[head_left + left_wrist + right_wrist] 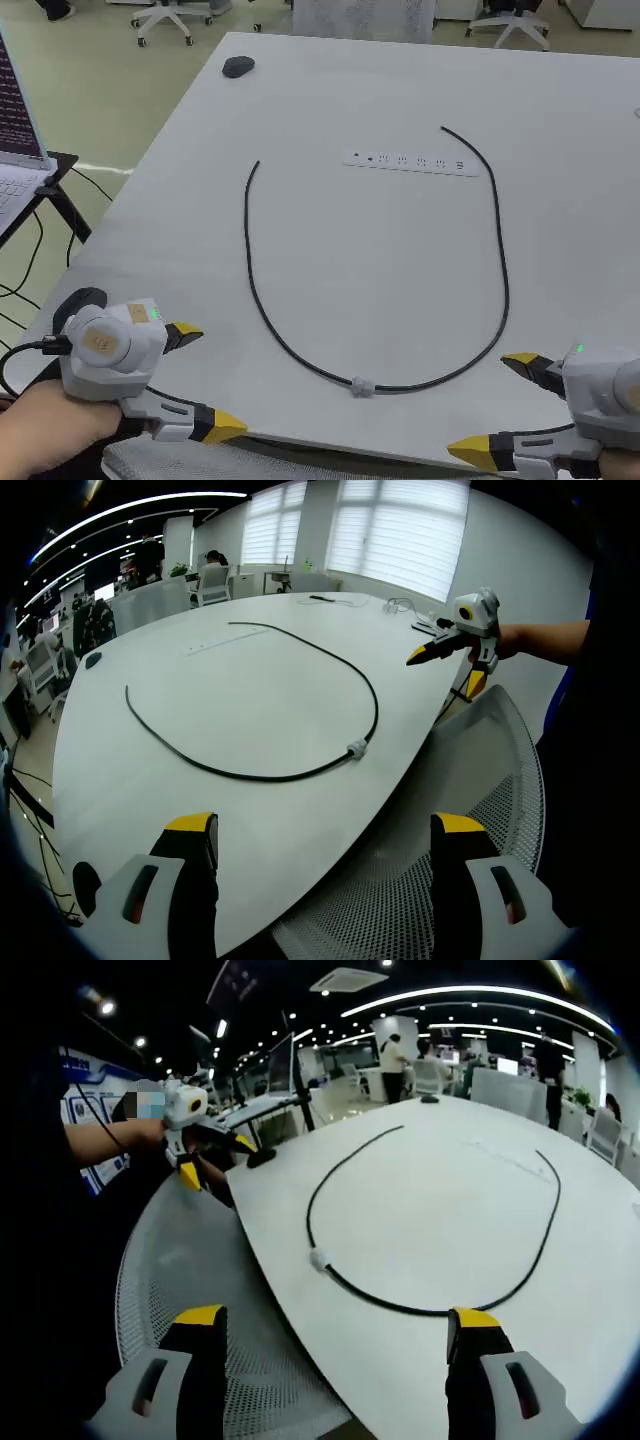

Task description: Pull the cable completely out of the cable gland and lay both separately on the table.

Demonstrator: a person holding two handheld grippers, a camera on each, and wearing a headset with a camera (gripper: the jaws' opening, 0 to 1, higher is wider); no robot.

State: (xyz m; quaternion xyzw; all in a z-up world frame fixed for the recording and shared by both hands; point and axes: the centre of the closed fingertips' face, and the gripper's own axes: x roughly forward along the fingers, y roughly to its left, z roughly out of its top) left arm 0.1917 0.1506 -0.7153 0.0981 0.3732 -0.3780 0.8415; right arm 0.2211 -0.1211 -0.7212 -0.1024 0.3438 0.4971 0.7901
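The black cable (247, 225) is lying on the white table (380, 260) in a wide open loop, its two ends pointing toward the top of the head view and its curved bottom running near the table's lower edge. The small pale cable gland (362, 386) is sitting on that bottom curve with the cable passing through it, so the two are not yet separated. The left gripper (220, 380) is hovering at the lower left of the head view, just off the table's edge, with its yellow-tipped jaws standing wide apart and nothing between them; a hand (50, 430) is gripping it from below. The right gripper (478, 404) is hovering at the lower right, also beyond the table's edge, with its jaws spread just as wide and gripping nothing. Neither gripper is touching the cable or the gland, and the gland is lying roughly midway between them. In the left gripper view the gland is showing a little right of centre, above the two jaws. A white power strip (411, 162) is resting inside the upper part of the loop, a dark mouse (238, 66) is lying near the upper left of the table, and a laptop (15, 140) is standing at the left edge of the frame. A mesh chair seat (480, 810) is showing below the table's edge.
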